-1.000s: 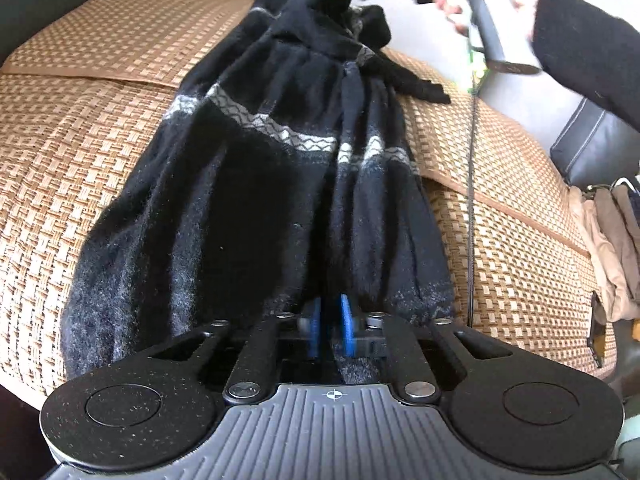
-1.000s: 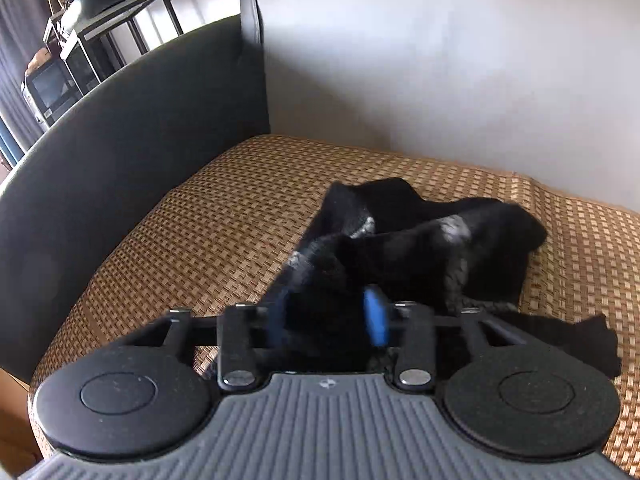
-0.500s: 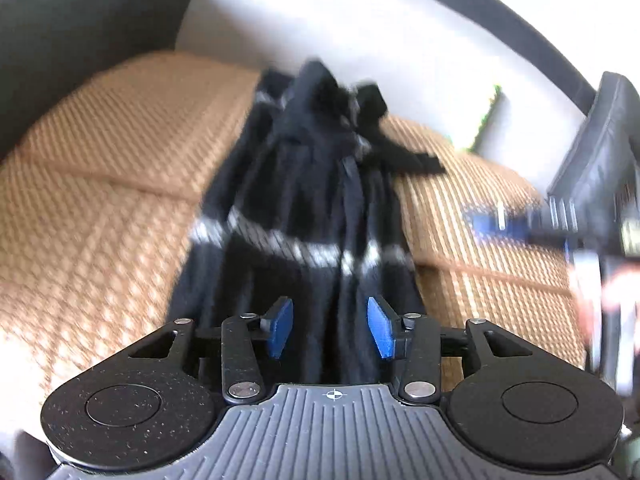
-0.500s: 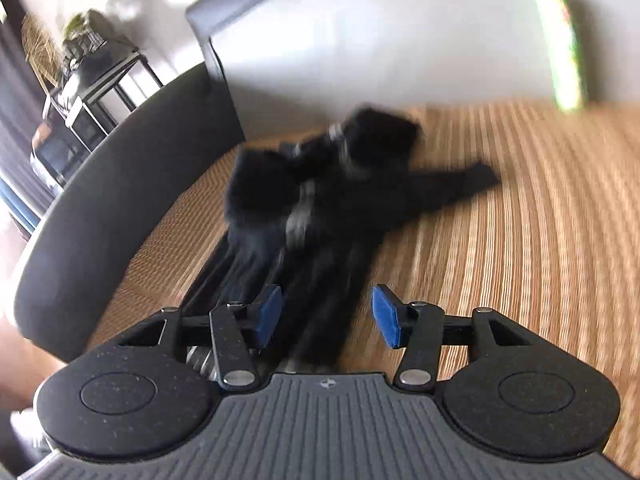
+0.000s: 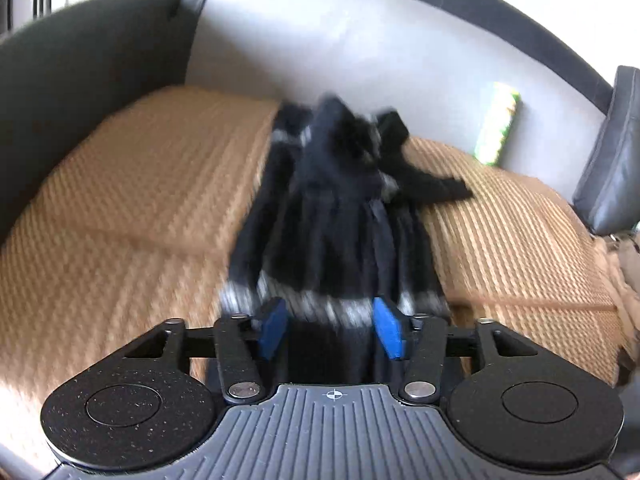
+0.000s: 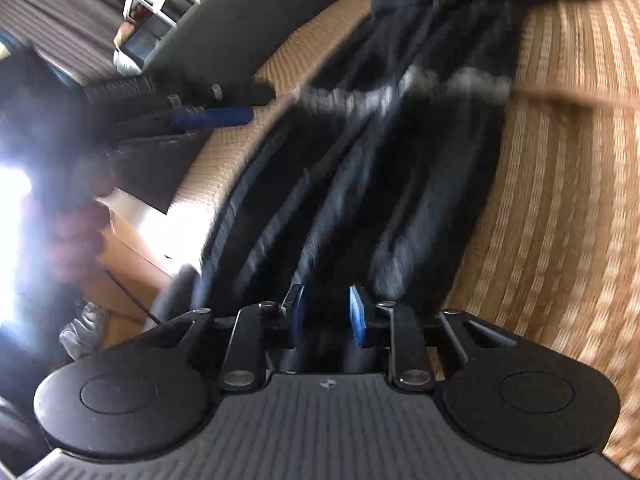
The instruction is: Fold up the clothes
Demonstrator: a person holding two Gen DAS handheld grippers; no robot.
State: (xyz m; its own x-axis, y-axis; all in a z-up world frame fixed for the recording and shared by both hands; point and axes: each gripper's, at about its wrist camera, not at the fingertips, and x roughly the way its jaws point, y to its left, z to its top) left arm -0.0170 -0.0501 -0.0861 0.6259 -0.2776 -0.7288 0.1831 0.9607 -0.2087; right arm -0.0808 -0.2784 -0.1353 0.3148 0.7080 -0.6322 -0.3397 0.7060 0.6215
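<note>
A black knit garment (image 5: 340, 216) with a grey-white patterned band lies lengthwise on the woven tan sofa mat (image 5: 132, 184), bunched at the far end near the backrest. It also shows in the right wrist view (image 6: 400, 152). My left gripper (image 5: 330, 332) is open and empty, hovering over the garment's near part. My right gripper (image 6: 326, 314) is open, low over the garment's near hem, its blue pads apart with nothing clamped. The left gripper also shows in the right wrist view (image 6: 216, 116), at the left above the mat edge. Both views are motion-blurred.
A dark grey sofa armrest (image 5: 80, 64) stands at the left and a pale backrest (image 5: 360, 48) behind. A green-yellow packet (image 5: 498, 128) leans on the backrest. A grey cushion (image 5: 612, 152) and beige clothes (image 5: 624, 264) are at the right. Cardboard (image 6: 128, 264) lies beside the sofa.
Both grippers have let go of the garment and opened. The left one pulled back and up; the right one swung from the far end down to the near hem.
</note>
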